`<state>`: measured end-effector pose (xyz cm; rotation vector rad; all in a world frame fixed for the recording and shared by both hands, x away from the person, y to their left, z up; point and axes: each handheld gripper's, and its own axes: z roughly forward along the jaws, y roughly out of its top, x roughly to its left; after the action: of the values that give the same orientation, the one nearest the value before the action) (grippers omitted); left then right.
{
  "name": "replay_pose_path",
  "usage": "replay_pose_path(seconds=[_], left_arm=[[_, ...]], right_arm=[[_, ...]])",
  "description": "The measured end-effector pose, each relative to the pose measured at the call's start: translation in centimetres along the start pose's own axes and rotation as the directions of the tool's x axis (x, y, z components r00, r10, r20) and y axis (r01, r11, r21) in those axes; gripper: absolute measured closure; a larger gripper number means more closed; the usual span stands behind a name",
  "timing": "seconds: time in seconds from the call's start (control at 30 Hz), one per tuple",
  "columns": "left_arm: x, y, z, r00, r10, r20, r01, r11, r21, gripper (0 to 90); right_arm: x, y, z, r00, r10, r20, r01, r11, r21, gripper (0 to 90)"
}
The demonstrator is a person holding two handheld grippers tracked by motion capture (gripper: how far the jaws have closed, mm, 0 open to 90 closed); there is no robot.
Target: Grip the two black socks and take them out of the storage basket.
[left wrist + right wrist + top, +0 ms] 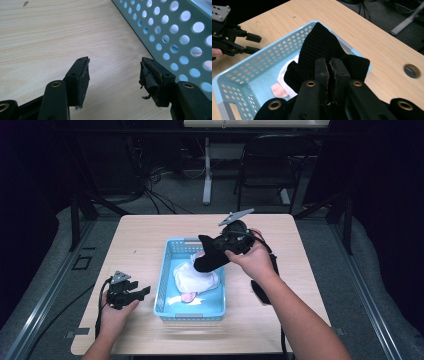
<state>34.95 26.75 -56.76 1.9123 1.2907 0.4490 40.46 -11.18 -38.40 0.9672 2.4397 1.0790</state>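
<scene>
My right gripper [216, 248] is shut on a black knitted sock [206, 260] and holds it above the light blue perforated basket [161, 285]. In the right gripper view the jaws [329, 62] pinch the sock [317, 42] at its top, and it hangs over the basket [249, 72]. A white sock [192, 276] with a pink toe [277, 90] lies inside the basket. My left gripper [142, 292] rests on the table just left of the basket, open and holding nothing [113, 75].
The basket's holed wall [175, 30] stands close to the right of the left jaws. A dark object [260, 292] lies on the table under my right forearm. A round cable hole [411, 70] is in the tabletop. A chair [270, 165] stands beyond the table.
</scene>
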Motion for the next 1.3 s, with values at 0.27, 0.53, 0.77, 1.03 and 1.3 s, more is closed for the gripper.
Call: replay_pose_path(seconds=[0.27,0.53,0.77,1.03,1.3], left_arm=[[-0.1,-0.1,0.1,1.0000,-0.001,-0.004,0.001,1.0000,0.002,40.7],[-0.1,-0.1,0.2,1.0000,-0.001,-0.005,0.001,1.0000,0.005,40.7],[-0.1,-0.1,0.2,1.0000,-0.003,-0.007,0.003,1.0000,0.005,40.7],[0.0,-0.1,0.3,0.9999,-0.009,-0.008,0.009,0.9999,0.012,40.7],[0.0,-0.1,0.2,0.9999,-0.009,-0.009,0.009,0.9999,0.008,40.7]], right_arm=[[-2.5,-2.3,-3.1,0.9970,0.050,0.059,-0.049,0.999,-0.019,84.3],[-4.4,-4.7,-5.5,0.9893,0.095,0.111,-0.092,0.995,-0.025,84.3],[-5.4,-6.3,-6.8,0.9827,0.116,0.144,-0.114,0.993,-0.019,84.3],[-6.4,-9.4,-6.3,0.9728,0.168,0.159,-0.171,0.985,0.002,84.1],[-7.5,-14.5,-3.2,0.9523,0.248,0.178,-0.263,0.963,0.066,83.8]])
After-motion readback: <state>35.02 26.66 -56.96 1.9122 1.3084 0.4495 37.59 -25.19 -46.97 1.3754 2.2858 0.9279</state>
